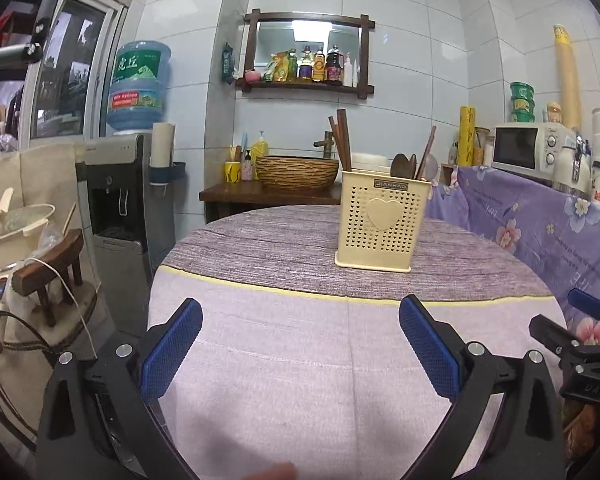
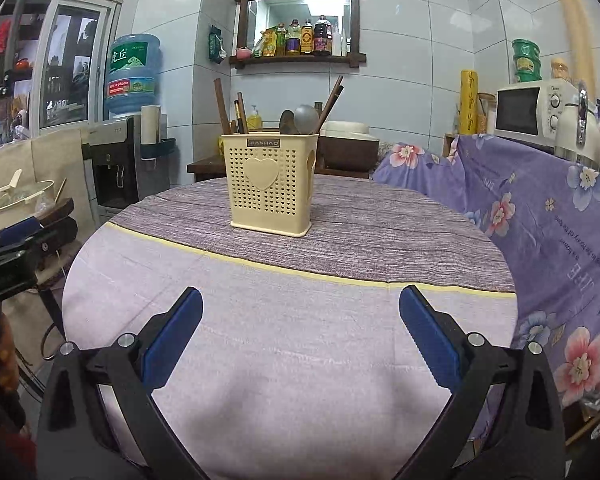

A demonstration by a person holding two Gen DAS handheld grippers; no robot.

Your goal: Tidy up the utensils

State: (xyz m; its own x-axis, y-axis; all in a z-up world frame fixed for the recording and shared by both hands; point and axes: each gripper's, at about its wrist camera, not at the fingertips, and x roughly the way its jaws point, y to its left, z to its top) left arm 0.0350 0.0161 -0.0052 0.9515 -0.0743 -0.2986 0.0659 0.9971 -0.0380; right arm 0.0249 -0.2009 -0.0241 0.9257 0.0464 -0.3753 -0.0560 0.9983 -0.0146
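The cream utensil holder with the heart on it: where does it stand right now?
The cream utensil holder stands upright on the round table, on the darker far part of the cloth; in both wrist views it is ahead of the open jaws, untouched.

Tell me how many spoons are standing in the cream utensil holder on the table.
2 show: a dark wooden spoon and a grey metal spoon, side by side in the right compartment of the utensil holder. Others may be hidden below the rim.

A cream perforated utensil holder (image 2: 271,184) (a raised heart on its front) stands upright on the round table's grey cloth (image 2: 380,236). Dark wooden chopsticks (image 2: 332,98) and two spoons (image 2: 300,119) lean inside it.
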